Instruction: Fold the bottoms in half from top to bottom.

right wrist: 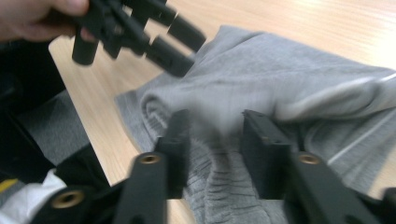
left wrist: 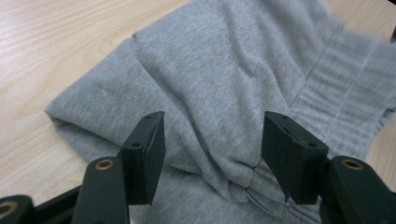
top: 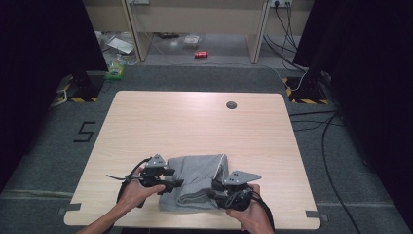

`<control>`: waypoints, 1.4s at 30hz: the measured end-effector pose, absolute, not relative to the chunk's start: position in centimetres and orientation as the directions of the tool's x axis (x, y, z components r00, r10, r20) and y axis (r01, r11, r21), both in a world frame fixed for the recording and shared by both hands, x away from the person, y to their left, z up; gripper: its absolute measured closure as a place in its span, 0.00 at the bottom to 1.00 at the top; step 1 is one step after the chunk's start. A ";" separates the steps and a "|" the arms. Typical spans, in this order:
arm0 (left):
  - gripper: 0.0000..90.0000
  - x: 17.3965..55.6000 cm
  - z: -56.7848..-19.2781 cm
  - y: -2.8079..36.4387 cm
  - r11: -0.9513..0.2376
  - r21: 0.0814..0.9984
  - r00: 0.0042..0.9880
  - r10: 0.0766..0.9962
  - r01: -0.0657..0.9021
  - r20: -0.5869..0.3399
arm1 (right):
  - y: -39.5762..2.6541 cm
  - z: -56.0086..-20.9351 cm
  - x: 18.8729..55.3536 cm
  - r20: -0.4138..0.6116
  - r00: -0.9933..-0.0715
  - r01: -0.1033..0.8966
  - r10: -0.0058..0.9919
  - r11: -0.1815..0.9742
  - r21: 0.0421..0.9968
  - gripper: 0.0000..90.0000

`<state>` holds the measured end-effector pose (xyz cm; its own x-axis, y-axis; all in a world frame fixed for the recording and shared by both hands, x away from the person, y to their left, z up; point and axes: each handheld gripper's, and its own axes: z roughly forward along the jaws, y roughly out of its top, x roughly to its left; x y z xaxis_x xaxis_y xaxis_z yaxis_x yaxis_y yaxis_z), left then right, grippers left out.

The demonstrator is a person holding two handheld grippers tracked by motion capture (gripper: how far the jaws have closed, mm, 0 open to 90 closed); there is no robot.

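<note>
I have a gripper in each hand, and both are at the grey cloth (top: 197, 181) that lies folded and bunched up on the near part of the wooden surface (top: 195, 122), close to the near edge. My left gripper (left wrist: 212, 154) sits at the left side of the cloth. Its fingers (left wrist: 148, 151) stand wide apart above the cloth, with a soft fold lying between them, and they are not pinching it. My right gripper (right wrist: 212, 149) is at the near right corner of the cloth. Its fingers (right wrist: 259, 149) are partly open with a ribbed bunch of cloth between them. That part is blurry, so I cannot tell if they are squeezing it.
</note>
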<state>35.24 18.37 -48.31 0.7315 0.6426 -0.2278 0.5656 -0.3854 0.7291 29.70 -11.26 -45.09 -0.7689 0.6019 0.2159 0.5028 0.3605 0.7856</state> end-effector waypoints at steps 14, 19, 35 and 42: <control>0.43 35.7 -48.2 19.0 -0.357 0.738 0.714 0.660 0.573 -0.235 | -10.0 -47.0 30.7 0.147 -0.769 0.494 0.622 0.432 0.754 0.82; 0.42 36.1 -48.2 19.5 -0.337 0.738 0.698 0.673 0.585 -0.246 | -10.5 -46.4 30.3 0.127 -0.796 0.455 0.592 0.445 0.772 0.96; 0.41 36.2 -48.4 20.9 -0.289 0.722 0.664 0.683 0.629 -0.305 | -12.6 -48.0 26.8 0.118 -0.795 0.473 0.595 0.487 0.734 1.00; 0.40 35.5 -48.6 20.3 -0.307 0.708 0.679 0.658 0.635 -0.324 | -12.9 -46.3 27.1 0.118 -0.791 0.454 0.600 0.448 0.770 0.88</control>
<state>35.47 20.29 -48.60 0.6794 0.6582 -0.3242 0.6355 -0.3070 0.7084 27.05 -12.85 -46.34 -0.7912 0.6000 0.1178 0.4544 0.4480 0.7700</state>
